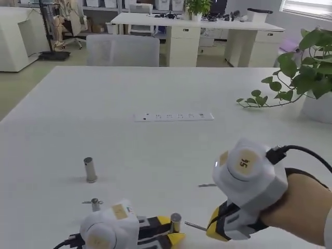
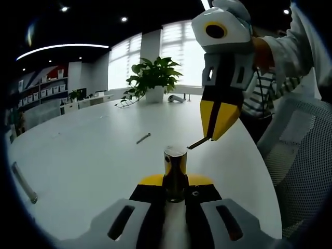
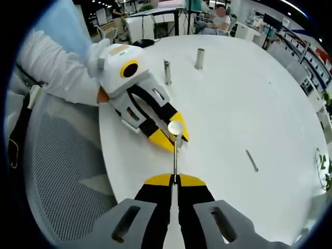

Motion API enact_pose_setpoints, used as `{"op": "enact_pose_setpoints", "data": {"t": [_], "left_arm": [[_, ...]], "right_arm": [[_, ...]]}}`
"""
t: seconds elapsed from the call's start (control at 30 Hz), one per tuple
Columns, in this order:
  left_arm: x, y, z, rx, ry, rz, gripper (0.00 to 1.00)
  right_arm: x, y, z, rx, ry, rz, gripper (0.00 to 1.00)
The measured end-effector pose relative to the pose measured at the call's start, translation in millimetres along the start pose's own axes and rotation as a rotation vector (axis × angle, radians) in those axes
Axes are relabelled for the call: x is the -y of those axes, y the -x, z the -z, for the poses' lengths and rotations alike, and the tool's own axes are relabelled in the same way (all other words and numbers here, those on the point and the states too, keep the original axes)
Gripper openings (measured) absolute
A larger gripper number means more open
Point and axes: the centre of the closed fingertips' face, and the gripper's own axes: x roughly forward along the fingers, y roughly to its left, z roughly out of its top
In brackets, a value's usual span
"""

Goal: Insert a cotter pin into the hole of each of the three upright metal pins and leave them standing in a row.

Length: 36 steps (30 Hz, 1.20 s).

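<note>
The left tool (image 1: 174, 231) sits at the bottom edge of the head view, its yellow-tipped jaws pressed against the sides of a metal pin (image 1: 176, 222) that stands upright on the white surface (image 1: 171, 155). In the left gripper view the same pin (image 2: 175, 174) rises at lower centre, pinched low on its shaft by the left tool (image 2: 175, 182).

The right tool (image 1: 211, 228) lies just right of it in the head view. Its jaws are pressed together on a cotter pin (image 1: 194, 225) that points left toward the held pin. In the right gripper view the cotter pin (image 3: 175, 161) runs straight up from the right tool (image 3: 175, 180) to the pin's round top (image 3: 175, 127), which stands between the tips of the left tool (image 3: 174, 135). In the left gripper view the right tool (image 2: 213, 136) comes down from the upper right, and the free end of the cotter pin (image 2: 196, 143) is just beside the top of the pin. I cannot tell whether it has entered the hole.

A second pin (image 1: 95, 204) stands at lower left in the head view with a thin wire across its top. A third pin (image 1: 90, 169) stands above it in the frame. A loose cotter pin (image 1: 207, 184) lies flat on the surface above the right tool.
</note>
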Motion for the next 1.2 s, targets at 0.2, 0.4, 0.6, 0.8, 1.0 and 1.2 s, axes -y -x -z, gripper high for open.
{"op": "enact_pose_setpoints", "data": {"t": [0.2, 0.4, 0.6, 0.8, 1.0, 1.2], "left_arm": [[-0.8, -1.7, -0.8, 0.002, 0.018, -0.037, 0.11], [-0.5, -1.7, -0.6, 0.006, 0.028, -0.037, 0.11], [0.6, -1.5, -0.3, 0.007, 0.031, -0.036, 0.11], [1.1, -1.7, -0.4, 0.008, 0.035, -0.036, 0.11], [1.4, -1.6, 0.0, 0.008, 0.034, -0.038, 0.11], [1.7, -1.8, 0.0, 0.009, 0.032, -0.038, 0.11]], "right_arm": [[1.6, -1.4, 0.3, -0.011, 0.007, 0.004, 0.04], [2.4, -0.4, -0.7, -0.01, 0.01, 0.006, 0.04], [1.5, -1.1, -2.6, -0.01, 0.015, 0.002, 0.04], [1.2, -2.1, -3.4, -0.013, 0.025, 0.002, 0.04], [1.7, -4.0, -3.8, -0.018, 0.022, -0.001, 0.04], [-0.2, -3.5, -8.5, -0.022, 0.026, -0.005, 0.04]]}}
